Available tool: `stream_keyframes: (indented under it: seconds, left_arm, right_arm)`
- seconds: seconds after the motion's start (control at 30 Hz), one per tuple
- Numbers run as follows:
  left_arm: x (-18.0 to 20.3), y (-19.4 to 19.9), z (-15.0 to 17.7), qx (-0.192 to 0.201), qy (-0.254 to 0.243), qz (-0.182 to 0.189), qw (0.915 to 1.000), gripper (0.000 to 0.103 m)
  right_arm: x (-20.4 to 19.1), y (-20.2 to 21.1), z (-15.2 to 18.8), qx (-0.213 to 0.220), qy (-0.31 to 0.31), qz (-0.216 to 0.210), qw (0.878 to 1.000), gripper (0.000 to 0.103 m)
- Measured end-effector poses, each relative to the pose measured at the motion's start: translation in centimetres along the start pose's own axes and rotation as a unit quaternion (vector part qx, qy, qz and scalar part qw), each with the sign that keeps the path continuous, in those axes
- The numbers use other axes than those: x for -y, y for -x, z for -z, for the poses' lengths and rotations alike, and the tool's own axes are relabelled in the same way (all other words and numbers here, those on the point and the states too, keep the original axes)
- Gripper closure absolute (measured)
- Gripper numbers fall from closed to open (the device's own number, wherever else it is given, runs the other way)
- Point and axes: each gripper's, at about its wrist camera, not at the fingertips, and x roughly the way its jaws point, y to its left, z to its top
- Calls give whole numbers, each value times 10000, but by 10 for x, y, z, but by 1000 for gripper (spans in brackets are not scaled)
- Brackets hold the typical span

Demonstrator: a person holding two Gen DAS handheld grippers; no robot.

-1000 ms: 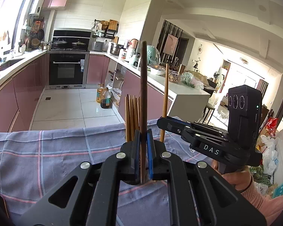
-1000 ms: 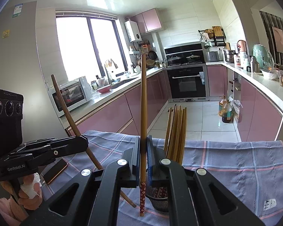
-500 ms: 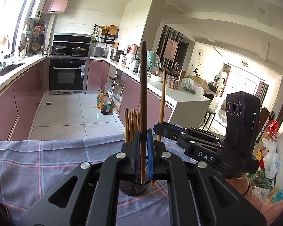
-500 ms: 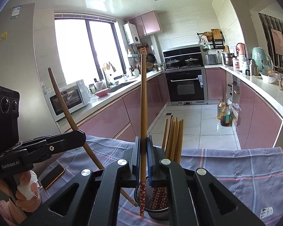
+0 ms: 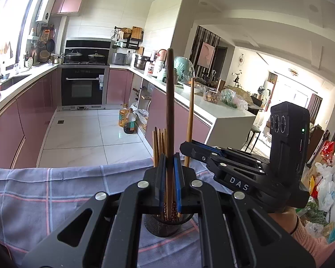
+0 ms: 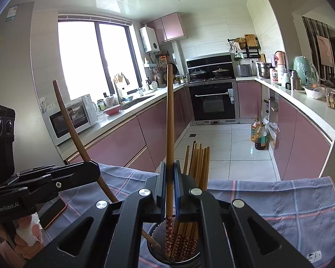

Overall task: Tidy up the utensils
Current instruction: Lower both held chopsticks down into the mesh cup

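Observation:
A black mesh holder [image 5: 160, 226] stands on the checked cloth with several chopsticks [image 5: 159, 144] upright in it. My left gripper [image 5: 169, 163] is shut on a dark brown chopstick [image 5: 169, 102], held upright just over the holder. In the right wrist view my right gripper [image 6: 169, 167] is shut on a lighter chopstick [image 6: 170, 122] whose red patterned end sits inside the holder [image 6: 189, 259]. Each view shows the other gripper: the right gripper [image 5: 186, 148] beside the holder, and the left gripper [image 6: 92, 170] with its dark chopstick [image 6: 70, 127] slanting down into the holder.
A blue-grey checked cloth [image 6: 301, 212] covers the table, whose far edge drops to the kitchen floor. A phone [image 6: 53, 212] lies on the cloth at the left. A hand [image 6: 26, 239] holds the left tool; a pink sleeve [image 5: 312, 243] is behind the right tool.
Both held chopsticks have come down a little and their lower ends now reach into the holder. The holder shows more fully below the jaws in both views.

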Motion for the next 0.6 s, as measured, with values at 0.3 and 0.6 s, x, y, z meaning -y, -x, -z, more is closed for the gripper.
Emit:
stream_keyframes:
  seconds: [0.3,0.6]
  left_arm:
    - [6,-16,1,-228,-87,-50,9997,95]
    - [8,-25,1,-367,-108,-49,9993,95]
  right_arm:
    - [-3,-11,6,-103,-1,126,9999,97]
    - [1,-15,9,-163,-62,154,9997,97]
